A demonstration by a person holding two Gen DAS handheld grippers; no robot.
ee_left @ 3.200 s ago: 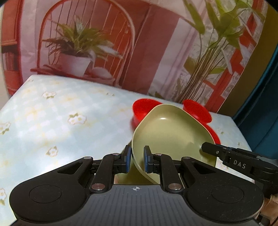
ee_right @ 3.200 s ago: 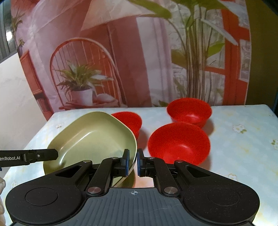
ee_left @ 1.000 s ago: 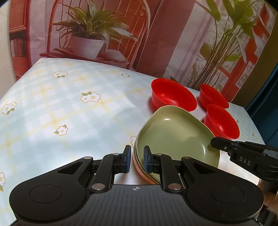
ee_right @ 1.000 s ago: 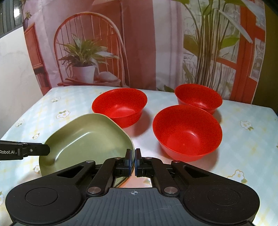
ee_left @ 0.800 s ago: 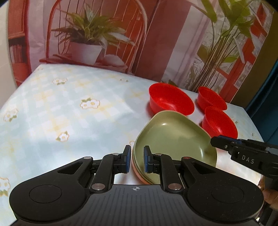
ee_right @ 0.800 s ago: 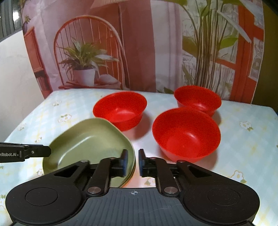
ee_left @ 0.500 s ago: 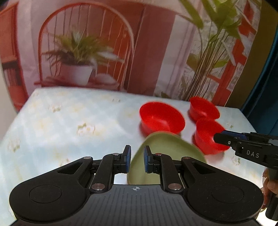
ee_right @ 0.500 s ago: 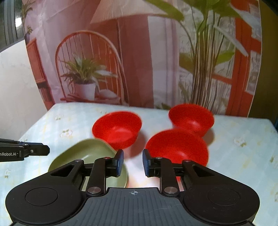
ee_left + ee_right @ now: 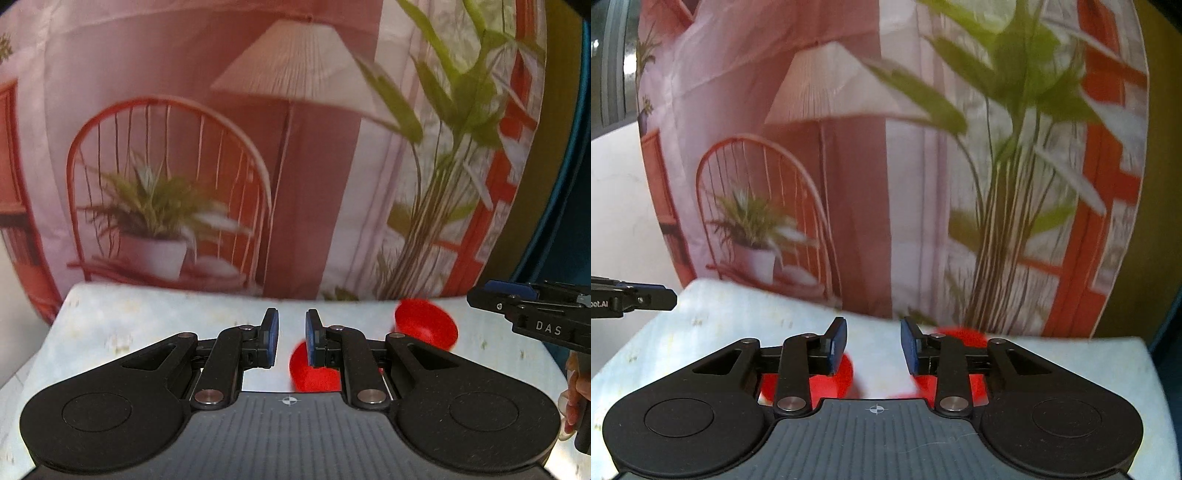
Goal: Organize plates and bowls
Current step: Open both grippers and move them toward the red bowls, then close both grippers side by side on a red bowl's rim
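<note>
Floral-cloth table (image 9: 155, 325); printed chair-and-plant backdrop (image 9: 221, 155) behind.

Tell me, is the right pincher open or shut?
Open. The right gripper has its blue pads apart, with nothing between them.

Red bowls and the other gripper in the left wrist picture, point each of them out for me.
far red bowl (image 9: 424, 325), left wrist view, on its outer wall.
near red bowl (image 9: 299, 363), left wrist view, on the part showing between the fingers.
right gripper (image 9: 480, 295), left wrist view, at its fingertips.
</note>
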